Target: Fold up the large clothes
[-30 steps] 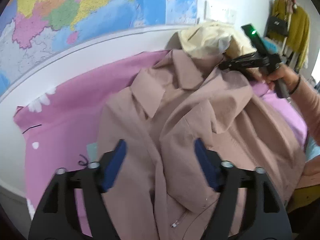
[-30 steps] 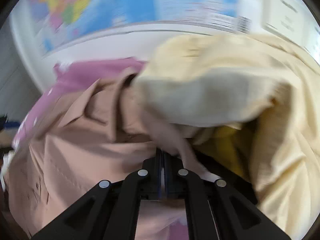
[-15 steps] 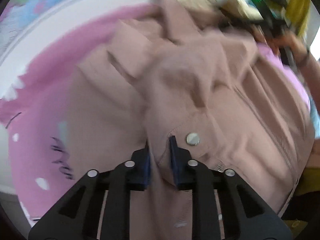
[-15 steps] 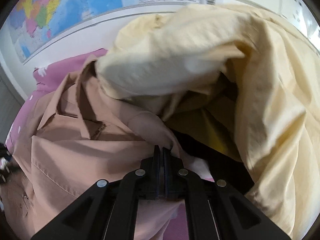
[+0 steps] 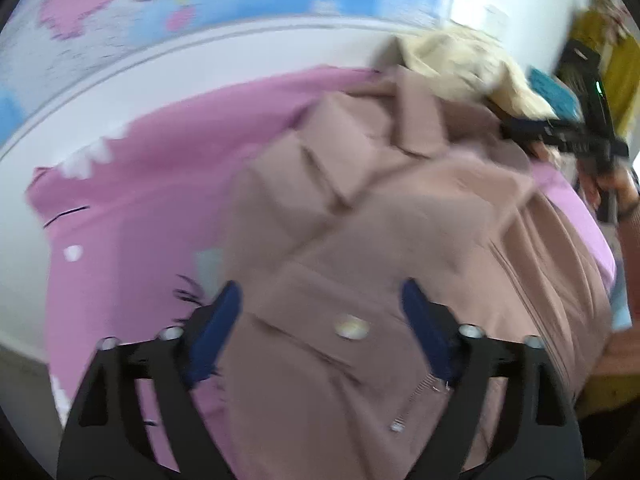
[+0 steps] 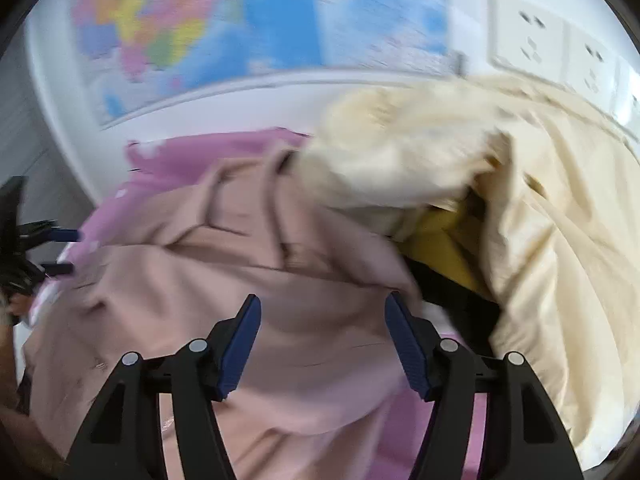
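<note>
Dusty-pink jacket (image 5: 400,240) spread on the pink sheet (image 5: 140,200), both grippers released.

The jacket lies rumpled beneath and ahead of the left gripper (image 5: 320,312), whose jaws have just been opening and stand wide, a snap button (image 5: 352,327) between them, pads off the cloth. The right gripper (image 6: 322,332) has likewise just been opening (nothing pinched), jacket fabric below it. A cream garment (image 6: 520,200) is heaped ahead and to its right, against the wall map (image 6: 240,20).
</note>
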A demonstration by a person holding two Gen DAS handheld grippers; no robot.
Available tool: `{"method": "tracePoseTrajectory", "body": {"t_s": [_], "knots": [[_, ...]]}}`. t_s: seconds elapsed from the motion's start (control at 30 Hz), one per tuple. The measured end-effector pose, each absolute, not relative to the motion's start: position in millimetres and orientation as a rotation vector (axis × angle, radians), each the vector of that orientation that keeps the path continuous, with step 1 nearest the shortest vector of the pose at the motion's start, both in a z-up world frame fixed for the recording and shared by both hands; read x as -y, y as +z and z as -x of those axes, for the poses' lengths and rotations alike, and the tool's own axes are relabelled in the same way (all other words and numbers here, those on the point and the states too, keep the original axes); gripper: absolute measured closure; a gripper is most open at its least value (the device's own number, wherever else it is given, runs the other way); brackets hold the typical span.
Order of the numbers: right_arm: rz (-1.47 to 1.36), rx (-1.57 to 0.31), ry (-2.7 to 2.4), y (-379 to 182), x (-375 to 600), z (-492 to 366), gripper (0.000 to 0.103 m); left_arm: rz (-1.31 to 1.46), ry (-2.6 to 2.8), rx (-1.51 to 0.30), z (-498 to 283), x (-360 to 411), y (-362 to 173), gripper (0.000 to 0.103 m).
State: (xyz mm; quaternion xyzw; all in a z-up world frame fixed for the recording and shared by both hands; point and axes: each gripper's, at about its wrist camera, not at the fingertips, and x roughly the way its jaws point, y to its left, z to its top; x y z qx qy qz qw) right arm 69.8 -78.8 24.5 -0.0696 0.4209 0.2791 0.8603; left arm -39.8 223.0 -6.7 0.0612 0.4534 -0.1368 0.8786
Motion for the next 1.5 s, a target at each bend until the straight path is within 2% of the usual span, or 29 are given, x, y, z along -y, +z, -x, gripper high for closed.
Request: {"method": "tracePoseTrajectory", "body": {"t_s": [0.03,0.1,0.13,0.17,0.23,0.3,0.4,0.43,0.47,0.53,0.63,0.7,0.73,0.8,0.83,0.87,0.9,0.93,1.0,1.1,1.13,1.17,1.23,1.27,1.33,1.37,1.43,1.5], "knots": [[0.155,-0.882,0.604,25,76,-66,0.039,-0.158,-0.282,-0.950,38,-216,-12,0.010],[0.216,-0.912,0.621,13,64,-57,0.039,-0.241,-0.286,-0.982,35,-196,-28,0.019],[0.242,-0.935,0.635,8,60,-61,0.040,-0.265,-0.295,-0.998,35,-191,-33,0.038],[0.277,-0.974,0.661,-3,56,-59,0.043,-0.289,-0.309,-1.019,38,-187,-39,0.053],[0.374,-1.046,0.668,-23,53,-56,0.048,-0.355,-0.365,-1.018,53,-175,-46,0.066],[0.464,-1.112,0.682,-40,55,-48,0.049,-0.402,-0.424,-0.979,75,-167,-44,0.066],[0.434,-1.085,0.703,-21,70,-44,0.049,-0.407,-0.415,-0.951,90,-172,-34,0.055],[0.370,-1.048,0.713,-6,78,-47,0.046,-0.395,-0.394,-0.940,90,-179,-29,0.044],[0.310,-1.016,0.721,5,83,-52,0.041,-0.378,-0.378,-0.931,89,-185,-25,0.029],[0.256,-0.952,0.698,19,82,-63,0.038,-0.324,-0.338,-0.899,80,-199,-15,0.020],[0.284,-0.939,0.680,13,61,-83,0.030,-0.255,-0.298,-0.922,59,-211,-12,0.020],[0.360,-0.986,0.669,-8,37,-93,0.030,-0.250,-0.291,-0.966,43,-207,-25,0.020],[0.400,-1.010,0.666,-18,31,-100,0.030,-0.252,-0.296,-0.990,38,-203,-31,0.025],[0.453,-1.051,0.670,-34,21,-106,0.030,-0.287,-0.293,-1.036,30,-194,-47,0.042],[0.465,-1.064,0.676,-43,17,-108,0.040,-0.308,-0.282,-1.051,24,-190,-54,0.052],[0.448,-1.074,0.703,-47,17,-110,0.079,-0.326,-0.277,-1.045,21,-186,-56,0.067],[0.372,-1.089,0.730,-45,20,-113,0.100,-0.336,-0.262,-1.028,19,-185,-55,0.075],[0.326,-1.093,0.711,-40,24,-118,0.100,-0.340,-0.248,-1.008,17,-185,-51,0.081],[0.256,-1.009,0.675,-18,35,-120,0.101,-0.334,-0.214,-0.952,9,-187,-38,0.083],[0.173,-0.929,0.616,7,50,-124,0.101,-0.325,-0.146,-0.855,-5,-189,-19,0.078],[0.173,-0.896,0.574,13,53,-125,0.101,-0.325,-0.146,-0.848,-10,-187,-17,0.069],[0.180,-0.896,0.560,12,53,-125,0.100,-0.329,-0.145,-0.852,-15,-186,-17,0.045],[0.181,-0.973,0.554,-2,48,-128,0.096,-0.326,-0.118,-0.856,-21,-189,-17,0.022],[0.200,-1.010,0.540,-10,46,-128,0.084,-0.289,-0.132,-0.887,-24,-196,-18,0.020],[0.234,-1.007,0.515,-14,48,-122,0.077,-0.220,-0.116,-0.908,-24,-215,-17,0.020],[0.226,-0.994,0.522,-12,49,-119,0.068,-0.200,-0.100,-0.903,-20,-226,-15,0.018],[0.153,-0.980,0.557,-4,57,-109,0.057,-0.149,-0.107,-0.911,-10,-246,-14,0.014],[0.117,-0.949,0.580,6,66,-96,0.054,-0.087,-0.133,-0.937,2,-266,-17,0.014]]}}
